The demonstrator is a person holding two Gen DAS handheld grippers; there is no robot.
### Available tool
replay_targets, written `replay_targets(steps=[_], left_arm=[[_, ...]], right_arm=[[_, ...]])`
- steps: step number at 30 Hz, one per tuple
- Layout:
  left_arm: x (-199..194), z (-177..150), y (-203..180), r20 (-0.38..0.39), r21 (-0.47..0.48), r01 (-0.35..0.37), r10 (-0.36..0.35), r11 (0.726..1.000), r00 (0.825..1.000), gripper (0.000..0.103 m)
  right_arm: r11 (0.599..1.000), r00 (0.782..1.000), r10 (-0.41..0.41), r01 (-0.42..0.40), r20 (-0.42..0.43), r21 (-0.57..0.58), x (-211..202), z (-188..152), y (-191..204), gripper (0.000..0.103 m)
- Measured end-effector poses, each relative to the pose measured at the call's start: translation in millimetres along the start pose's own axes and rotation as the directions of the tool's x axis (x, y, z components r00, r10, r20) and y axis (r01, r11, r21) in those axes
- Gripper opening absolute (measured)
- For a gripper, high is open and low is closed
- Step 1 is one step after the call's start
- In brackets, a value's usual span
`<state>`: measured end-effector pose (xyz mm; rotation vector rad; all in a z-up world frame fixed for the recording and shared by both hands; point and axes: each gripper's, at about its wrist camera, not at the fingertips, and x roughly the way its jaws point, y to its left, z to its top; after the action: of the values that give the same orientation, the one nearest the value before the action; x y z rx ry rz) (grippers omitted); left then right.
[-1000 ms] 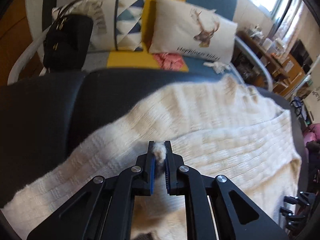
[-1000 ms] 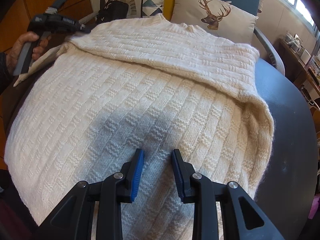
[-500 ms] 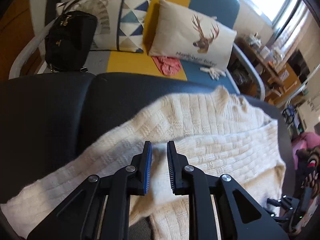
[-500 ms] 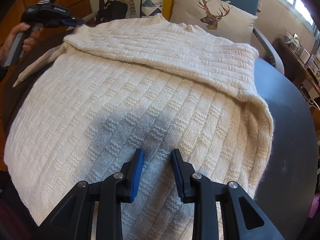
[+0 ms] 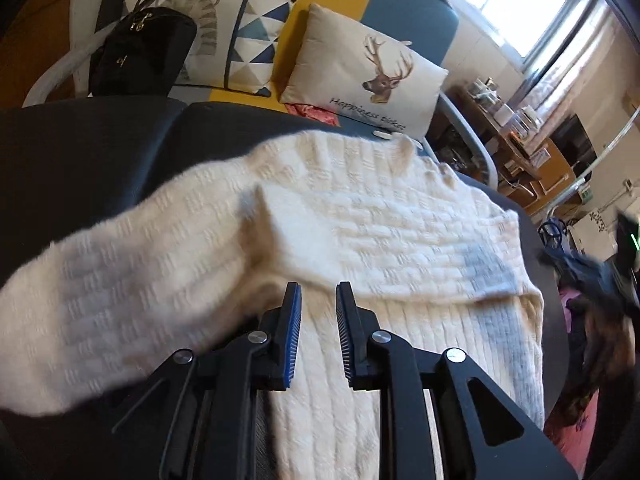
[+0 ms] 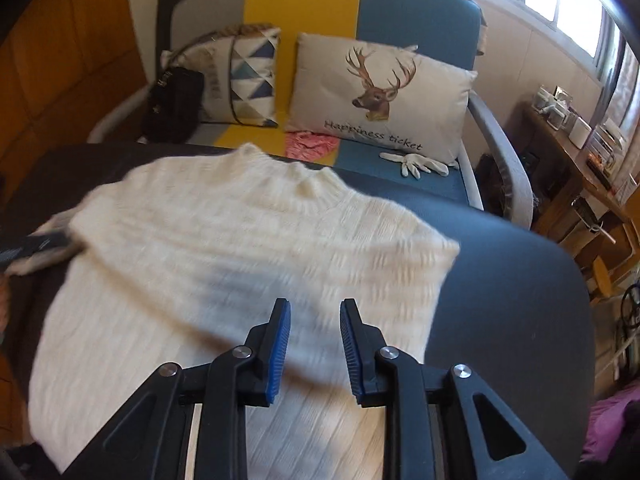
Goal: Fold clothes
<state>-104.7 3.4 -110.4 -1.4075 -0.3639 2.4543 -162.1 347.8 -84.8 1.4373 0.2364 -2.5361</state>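
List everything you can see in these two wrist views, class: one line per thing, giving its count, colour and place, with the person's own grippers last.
sweater: one, cream knit, spread on the dark surface, one sleeve folded across its chest.
dark surface: one, black, under the sweater.
sofa: one, yellow, blue and grey panels, behind the dark surface.
deer cushion: one, beige, on the sofa.
triangle cushion: one, white with blue triangles, beside the deer cushion.
handbag: one, black, by the triangle cushion.
pink cloth: one, on the sofa seat.
gloves: white, count unclear, on the blue seat.
left gripper: one, black with blue pads, opening, empty.
right gripper: one, same colours, closing, empty.
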Motion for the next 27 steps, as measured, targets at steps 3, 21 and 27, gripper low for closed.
replay_targets(steps=[3, 21, 27], left_arm=[[-5.0, -25.8, -10.2, -0.008, 0.014, 0.017, -0.017, 1.000, 1.000, 0.022], [-20.2, -125.1, -33.6, -0.028, -0.017, 0.008, -0.008, 1.000, 1.000, 0.025], [-21.0, -130.8, -39.1, -0.016, 0.009, -0.013, 0.013, 1.000, 1.000, 0.029]], right_arm=[[0.999, 0.994, -0.044, 0.045, -0.105, 0.000, 45.7, 20.4, -6.5, 0.023], [0.995, 0.989, -0.037, 0.050, -0.141, 0.083, 62.5, 28.2, -47.6, 0.031], [0.997, 0.977, -0.066, 0.071, -0.203, 0.017, 88.7, 26.5, -41.6, 0.014]])
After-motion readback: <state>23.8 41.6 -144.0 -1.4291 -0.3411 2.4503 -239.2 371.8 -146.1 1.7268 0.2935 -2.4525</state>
